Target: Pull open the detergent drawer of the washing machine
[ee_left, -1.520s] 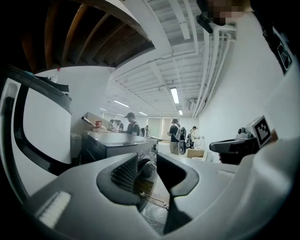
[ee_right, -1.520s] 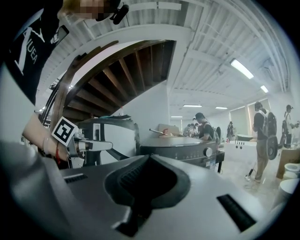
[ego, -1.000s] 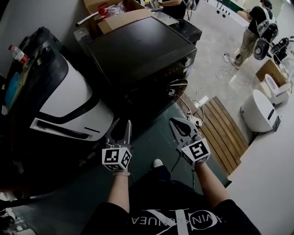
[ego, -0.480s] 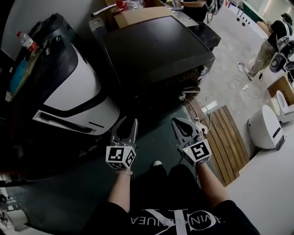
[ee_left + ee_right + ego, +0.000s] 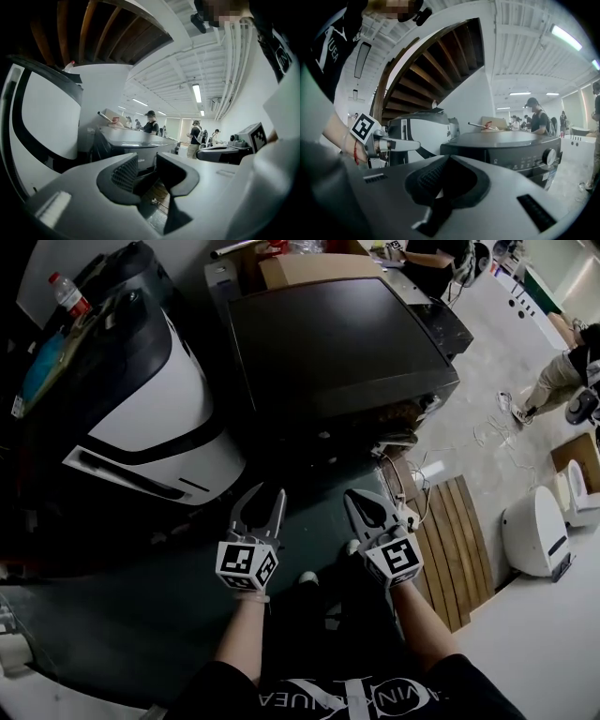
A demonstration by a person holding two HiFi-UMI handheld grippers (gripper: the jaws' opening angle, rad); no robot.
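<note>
Left tongs (image 5: 262, 499): spread, nothing between them. Through the gap I see the front of the dark washing machine (image 5: 337, 334). Right tongs (image 5: 359, 504): pressed together, empty. I hold both side by side in front of me, apart from each other, short of the machine and touching nothing.

The washing machine stands straight ahead with its flat dark lid up. From the head view its front face is in shadow. In the right gripper view the control panel shows, with a round knob (image 5: 547, 157) toward its right end. I cannot pick out the detergent drawer in any view.

Just beside the machine, on my left, is a white-and-black appliance (image 5: 141, 418), with a red-capped bottle (image 5: 67, 292) above it at the back. A cardboard box (image 5: 305, 268) sits behind the machine. A wooden slat board (image 5: 450, 540) lies on the floor to my right, with loose cables (image 5: 487, 432) farther off. People stand in the background.
</note>
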